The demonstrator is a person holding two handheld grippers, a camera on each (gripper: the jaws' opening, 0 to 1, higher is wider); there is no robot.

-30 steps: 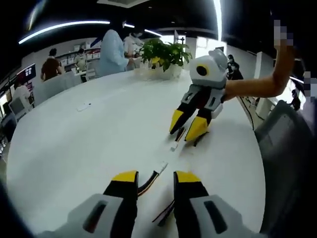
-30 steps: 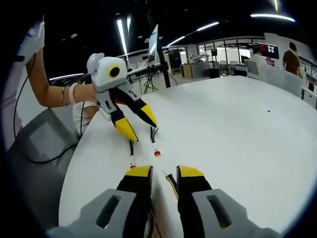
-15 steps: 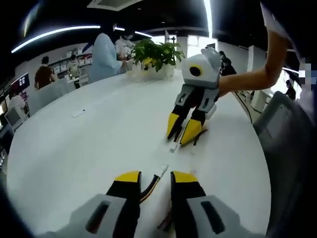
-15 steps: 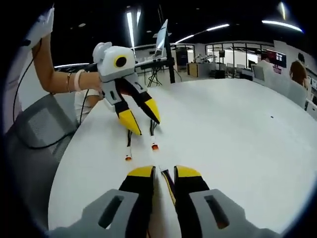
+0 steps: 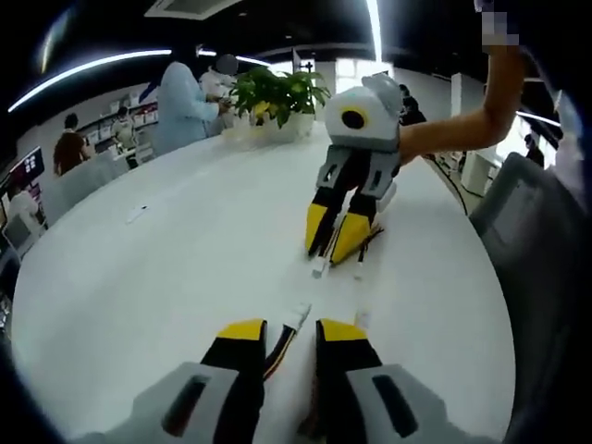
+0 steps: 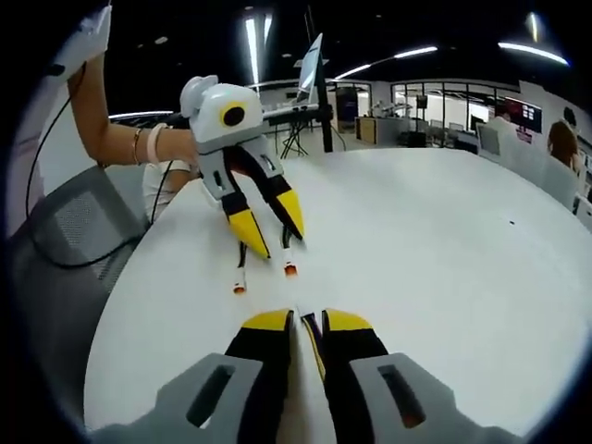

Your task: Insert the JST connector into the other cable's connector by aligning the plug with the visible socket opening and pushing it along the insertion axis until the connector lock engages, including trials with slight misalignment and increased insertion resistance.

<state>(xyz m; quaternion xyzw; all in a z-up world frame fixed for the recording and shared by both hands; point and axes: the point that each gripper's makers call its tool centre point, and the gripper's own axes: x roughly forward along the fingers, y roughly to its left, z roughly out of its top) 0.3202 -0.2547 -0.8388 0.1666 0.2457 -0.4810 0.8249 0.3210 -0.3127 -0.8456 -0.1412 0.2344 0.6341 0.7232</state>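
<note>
The left tool (image 5: 280,326) has its jaws drawn narrow around a cable whose black, red and yellow wires run up between the yellow tips. That cable's white connector (image 5: 297,314) lies on the white bench (image 5: 157,268) just ahead of the tips. In the right gripper view, the right tool (image 6: 306,319) has its jaws nearly together on a thin dark cable (image 6: 312,338) that passes between them; its own connector end is too small to make out there. In the left gripper view the same right tool (image 5: 331,233) points down at the bench with a second white connector (image 5: 320,267) just below its tips.

The two connectors lie apart, roughly facing each other, and are not yet mated. The main risk, as I judge it, is that each tool grips wire rather than connector body, so the plug may swivel or droop on approach and meet the socket rim at an angle. Pushing then could bend the wires or slide the cable through the jaws before the lock catches.
</note>
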